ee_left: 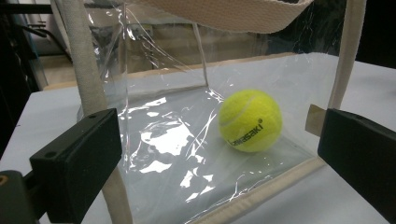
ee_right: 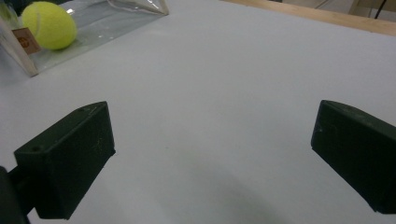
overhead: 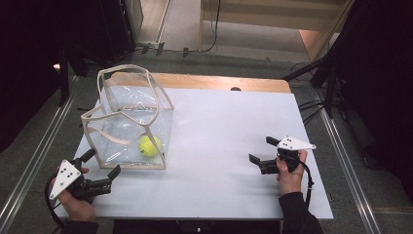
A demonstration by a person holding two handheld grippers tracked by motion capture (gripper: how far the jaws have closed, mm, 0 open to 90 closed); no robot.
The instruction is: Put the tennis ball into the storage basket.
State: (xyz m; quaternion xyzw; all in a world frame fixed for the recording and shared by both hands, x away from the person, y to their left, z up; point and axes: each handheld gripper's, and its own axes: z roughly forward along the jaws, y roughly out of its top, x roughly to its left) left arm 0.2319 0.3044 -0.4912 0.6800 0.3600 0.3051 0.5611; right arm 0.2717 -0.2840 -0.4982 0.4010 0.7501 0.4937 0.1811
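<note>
With both my grippers wide open and empty, the left gripper (overhead: pixel 103 165) just beside the clear bag (overhead: pixel 130 127) and the ball (overhead: pixel 149 146) resting inside at its near corner, I'd close on the cloth trim rather than the slippery film, keeping the right gripper (overhead: pixel 263 151) ready to steady it.

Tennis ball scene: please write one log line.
tennis ball: inside clear bag | left gripper: open, near bag | right gripper: open, apart
</note>
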